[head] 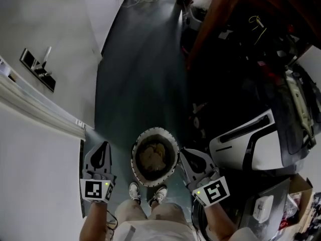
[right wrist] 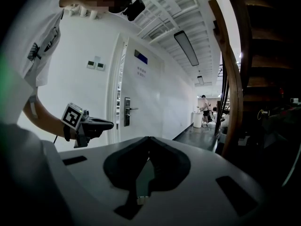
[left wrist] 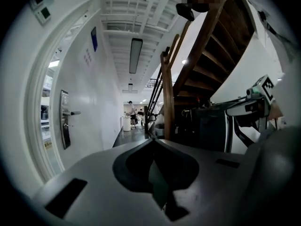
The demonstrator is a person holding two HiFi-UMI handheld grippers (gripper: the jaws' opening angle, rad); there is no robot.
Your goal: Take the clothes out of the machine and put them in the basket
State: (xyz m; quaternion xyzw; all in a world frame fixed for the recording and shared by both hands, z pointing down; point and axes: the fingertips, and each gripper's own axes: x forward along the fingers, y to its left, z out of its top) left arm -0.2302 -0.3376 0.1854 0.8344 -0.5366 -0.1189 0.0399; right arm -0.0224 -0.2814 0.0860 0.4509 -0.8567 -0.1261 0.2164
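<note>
The round white-rimmed basket [head: 134, 159] is standing on the dark floor [head: 140, 84] by the person's white shoes [head: 134, 191], and crumpled beige clothes [head: 153, 157] are lying inside it. The grey left gripper [head: 104, 147] and the grey right gripper [head: 185, 154] are hovering on either side of the basket, each with its jaws pressed together and holding nothing.

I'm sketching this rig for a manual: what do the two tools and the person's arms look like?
The left tool and right tool are grey shells tapering to a point, with a dark spade-shaped recess around the jaws. The left cube and right cube are white with black square markers and a green light. The person wears a white short sleeve.
</note>
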